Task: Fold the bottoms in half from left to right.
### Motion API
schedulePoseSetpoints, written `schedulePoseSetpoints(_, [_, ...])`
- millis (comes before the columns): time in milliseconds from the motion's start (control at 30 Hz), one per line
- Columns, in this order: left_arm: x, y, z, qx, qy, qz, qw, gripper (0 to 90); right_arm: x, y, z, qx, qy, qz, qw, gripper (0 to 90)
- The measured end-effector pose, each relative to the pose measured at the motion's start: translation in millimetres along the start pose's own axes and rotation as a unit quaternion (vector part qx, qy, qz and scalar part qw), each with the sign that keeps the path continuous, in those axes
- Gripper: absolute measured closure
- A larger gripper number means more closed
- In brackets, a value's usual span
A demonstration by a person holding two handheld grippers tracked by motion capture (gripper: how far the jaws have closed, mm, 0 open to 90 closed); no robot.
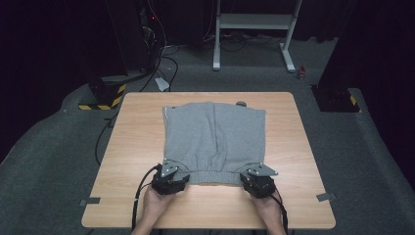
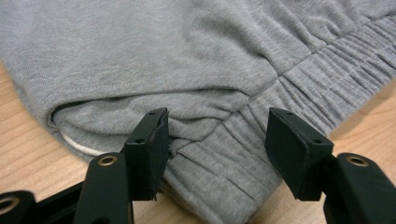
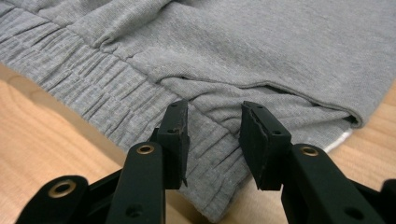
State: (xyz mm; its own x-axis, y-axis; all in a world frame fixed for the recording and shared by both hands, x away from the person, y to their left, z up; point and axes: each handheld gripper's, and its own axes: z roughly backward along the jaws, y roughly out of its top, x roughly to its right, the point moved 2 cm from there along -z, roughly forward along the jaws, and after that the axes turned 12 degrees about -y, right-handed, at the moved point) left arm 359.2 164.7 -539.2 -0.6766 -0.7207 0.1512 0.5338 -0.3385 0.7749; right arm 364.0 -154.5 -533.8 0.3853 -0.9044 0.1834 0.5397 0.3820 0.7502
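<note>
1. Wooden table [image 1: 147,142]: grey sweat shorts [image 1: 215,137] lie flat near its middle, legs pointing away from the person, elastic waistband [image 1: 213,176] along the near edge. The shorts look spread out but not yet folded; judging by the layout, a fold from the waistband corners is the work in hand and all of it is left.
2. Both hands sit at the near edge, one at each waistband corner. Left gripper [image 1: 169,182] at the left corner, right gripper [image 1: 257,183] at the right corner. Approach looks done; the grab does not.
3. Left gripper [image 2: 215,140]: jaws stand wide, the waistband corner [image 2: 219,186] lies between them, pads not pressing on cloth. Nothing held.
4. Right gripper [image 3: 212,140]: jaws narrower but with a clear gap, the waistband corner [image 3: 210,186] lies in that gap, no visible pinch. Nothing held.
5. View differences:
   - High view gives the whole layout: the shorts' outline, both legs, the centre seam, the dark carpet floor [image 1: 49,147] and a white stand [image 1: 254,29] beyond the table. Jaw gaps are hidden there under the grey top plates.
   - Left gripper view shows a folded-over layer at the corner and a sliver of white lining [image 2: 79,147] under the cloth.
   - Right gripper view shows a similar white edge [image 3: 338,140] and a side opening at its corner.
</note>
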Motion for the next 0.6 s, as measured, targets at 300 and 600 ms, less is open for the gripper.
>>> schedulePoseSetpoints(300, [6.5, -6.3, 5.9, -0.001, -0.010, -0.003, 0.9999, 39.8, -5.6, -11.2, 13.2, 0.004, 0.003, -0.005, 1.0000, 61.8])
schedulePoseSetpoints(600, [12.4, -10.5, 9.8, -0.003, -0.016, -0.005, 0.9999, 39.7, -10.7, -22.1, 26.3, 0.006, 0.003, -0.015, 0.9999, 61.7])
